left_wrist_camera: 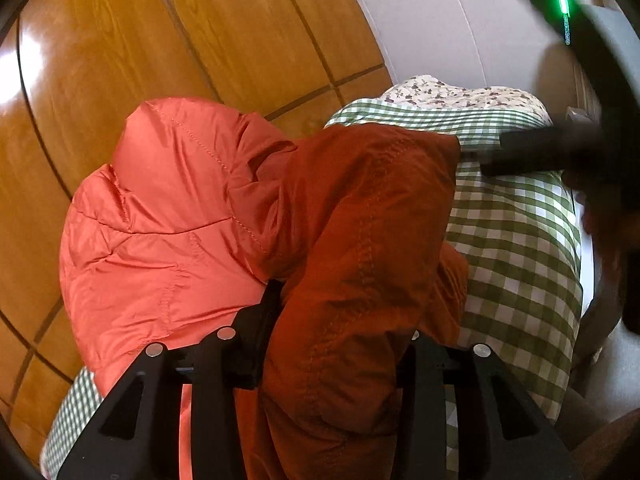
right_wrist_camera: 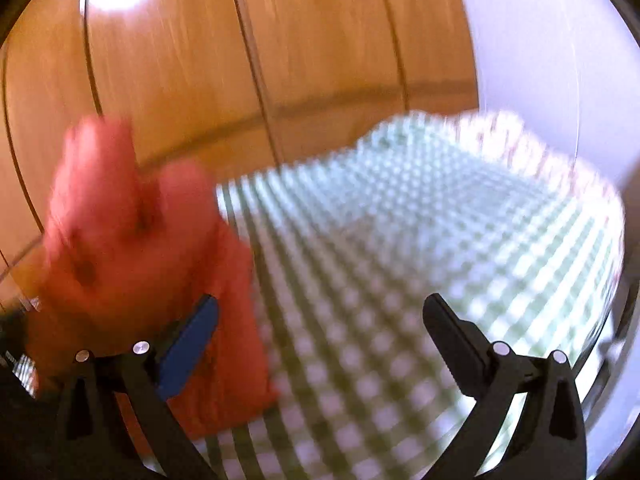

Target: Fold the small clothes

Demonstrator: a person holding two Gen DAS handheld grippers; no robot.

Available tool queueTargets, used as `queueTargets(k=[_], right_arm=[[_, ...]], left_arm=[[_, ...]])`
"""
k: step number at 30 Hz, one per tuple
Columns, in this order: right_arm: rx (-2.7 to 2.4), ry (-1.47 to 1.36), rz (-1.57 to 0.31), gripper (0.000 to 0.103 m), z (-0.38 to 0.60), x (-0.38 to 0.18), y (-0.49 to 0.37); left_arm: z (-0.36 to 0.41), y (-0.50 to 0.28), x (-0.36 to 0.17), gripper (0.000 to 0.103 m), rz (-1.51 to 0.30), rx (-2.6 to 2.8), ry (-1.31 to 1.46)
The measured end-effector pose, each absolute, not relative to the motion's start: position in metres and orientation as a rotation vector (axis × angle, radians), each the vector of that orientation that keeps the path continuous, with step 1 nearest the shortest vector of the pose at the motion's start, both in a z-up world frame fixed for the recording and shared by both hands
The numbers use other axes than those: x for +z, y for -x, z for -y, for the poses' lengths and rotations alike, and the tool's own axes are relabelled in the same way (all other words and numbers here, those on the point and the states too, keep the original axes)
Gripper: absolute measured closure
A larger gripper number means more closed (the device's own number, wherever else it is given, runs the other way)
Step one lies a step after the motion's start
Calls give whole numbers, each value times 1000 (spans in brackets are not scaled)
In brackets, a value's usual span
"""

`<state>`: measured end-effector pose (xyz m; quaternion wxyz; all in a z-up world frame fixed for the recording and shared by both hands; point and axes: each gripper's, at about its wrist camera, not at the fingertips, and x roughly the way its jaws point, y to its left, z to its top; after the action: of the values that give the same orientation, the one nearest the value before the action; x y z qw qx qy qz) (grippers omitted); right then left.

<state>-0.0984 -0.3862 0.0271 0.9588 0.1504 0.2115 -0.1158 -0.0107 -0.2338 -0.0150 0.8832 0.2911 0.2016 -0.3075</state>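
Observation:
An orange puffy jacket (left_wrist_camera: 168, 216) lies bunched on a green-and-white checked cloth (left_wrist_camera: 520, 248). A darker, shaded fold of it runs down between the fingers of my left gripper (left_wrist_camera: 340, 320), filling the gap and covering the right finger. The jaws stand partly apart and I see no pinch on the fabric. In the right wrist view, which is blurred by motion, the jacket (right_wrist_camera: 132, 248) sits at the left. My right gripper (right_wrist_camera: 320, 300) is wide open above the checked cloth (right_wrist_camera: 400, 240) with nothing between its fingers. A dark blurred finger (left_wrist_camera: 536, 152) of it also reaches in from the right.
Glossy wooden panels (left_wrist_camera: 200, 40) rise behind the jacket, with a white wall (left_wrist_camera: 440, 20) to their right. A floral fabric (left_wrist_camera: 452, 96) lies at the far end of the checked cloth. A green light (left_wrist_camera: 564, 12) glows on the right device.

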Motion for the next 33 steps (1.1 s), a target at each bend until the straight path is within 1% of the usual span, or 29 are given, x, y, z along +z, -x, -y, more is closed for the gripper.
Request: queueTargets(k=[2,4,7,11,12,14,15,16,18,22,23,24,26,28,29,30,33], right_arm=[[-163,-294,-374,2,383,57,95],[-88,-264,-375,2,373,78,83],[45,-224,-416,2,351,103,52],[152,-133,-512,2,317,113,4],[143,-62,-564,2,304,108,-12],[78,19,-650,2,293,93,-31],[18,49,-696,2,295,77,-43],[-2,48,-708,2,297,66,-46],[-22,-44,-731,2,317,38,-51],[-53,-233,-679,2,353,-3,-35],[-64,-243,-667,2,358,-6,-33],[-84,-251,-646,2,361,-13,-28],[-104,-284,-626,2,367,-22,-20],[-103,-329,-612,2,370,-29,-15],[-100,-343,-605,2,373,-29,-15],[-99,-356,-590,2,373,-32,-12],[-102,-360,-568,2,377,-32,-16]], left_arm=[[234,11,-14,66,-422,-642,-602],[235,11,-15,66,-420,-644,-607],[232,11,-14,66,-415,-643,-613],[236,11,-14,66,-413,-641,-611],[236,11,-14,66,-412,-640,-611],[235,13,-15,59,-413,-648,-607],[234,14,-16,53,-418,-657,-606],[233,16,-16,51,-423,-664,-610],[228,25,-16,49,-429,-697,-619],[205,44,-5,48,-448,-771,-588],[200,46,-2,45,-456,-782,-576],[192,46,5,39,-467,-787,-551],[176,41,21,38,-487,-788,-470],[158,28,40,37,-501,-796,-357],[153,20,47,34,-497,-781,-327],[149,11,55,29,-485,-752,-307],[147,-26,70,29,-469,-620,-309]])
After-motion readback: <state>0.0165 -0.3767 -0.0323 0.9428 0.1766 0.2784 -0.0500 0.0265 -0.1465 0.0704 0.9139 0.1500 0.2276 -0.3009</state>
